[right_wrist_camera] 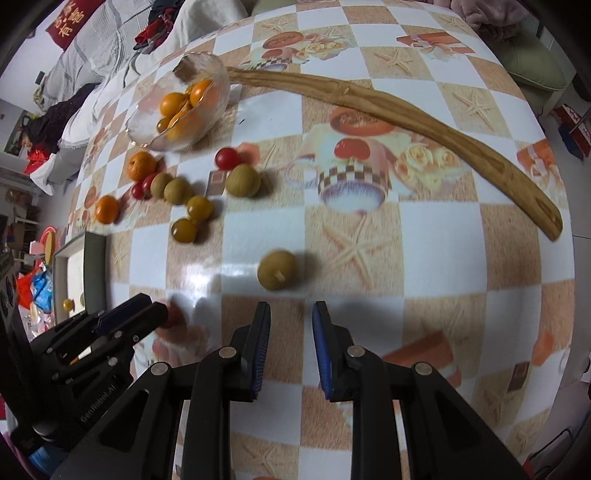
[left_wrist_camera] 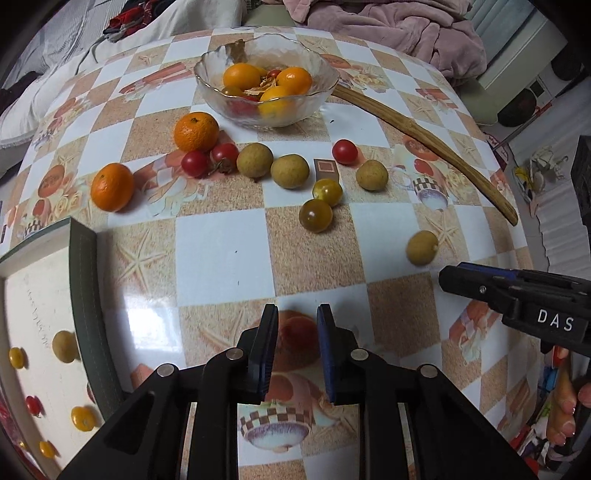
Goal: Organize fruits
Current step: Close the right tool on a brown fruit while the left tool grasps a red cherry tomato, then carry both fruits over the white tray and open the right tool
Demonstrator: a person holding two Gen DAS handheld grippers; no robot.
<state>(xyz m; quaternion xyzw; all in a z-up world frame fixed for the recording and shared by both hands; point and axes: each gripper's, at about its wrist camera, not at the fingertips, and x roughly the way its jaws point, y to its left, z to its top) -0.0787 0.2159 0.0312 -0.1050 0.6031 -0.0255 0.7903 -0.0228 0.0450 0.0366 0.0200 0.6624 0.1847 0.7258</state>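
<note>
Loose fruit lies across the checked tablecloth: two tangerines (left_wrist_camera: 195,131), red cherry tomatoes (left_wrist_camera: 194,163), several longans (left_wrist_camera: 289,171) and two yellow-green tomatoes (left_wrist_camera: 315,215). A glass bowl (left_wrist_camera: 207,62) at the back holds more tangerines and tomatoes. A flat tray (left_wrist_camera: 83,295) at the left carries a longan and small tomatoes. My left gripper (left_wrist_camera: 297,308) hovers over bare cloth, jaws narrowed to a small gap, nothing in it. My right gripper (right_wrist_camera: 291,305) is shut and empty, just short of a single longan (right_wrist_camera: 277,273). Each gripper shows in the other's view: right gripper (left_wrist_camera: 448,275), left gripper (right_wrist_camera: 155,308).
A long curved wooden stick (right_wrist_camera: 369,99) runs from the bowl (right_wrist_camera: 218,74) to the table's right edge. A small brown card (left_wrist_camera: 325,168) lies among the fruit. Bedding and a pink blanket (left_wrist_camera: 406,26) lie beyond the table. A person's fingers (left_wrist_camera: 565,410) show at the lower right.
</note>
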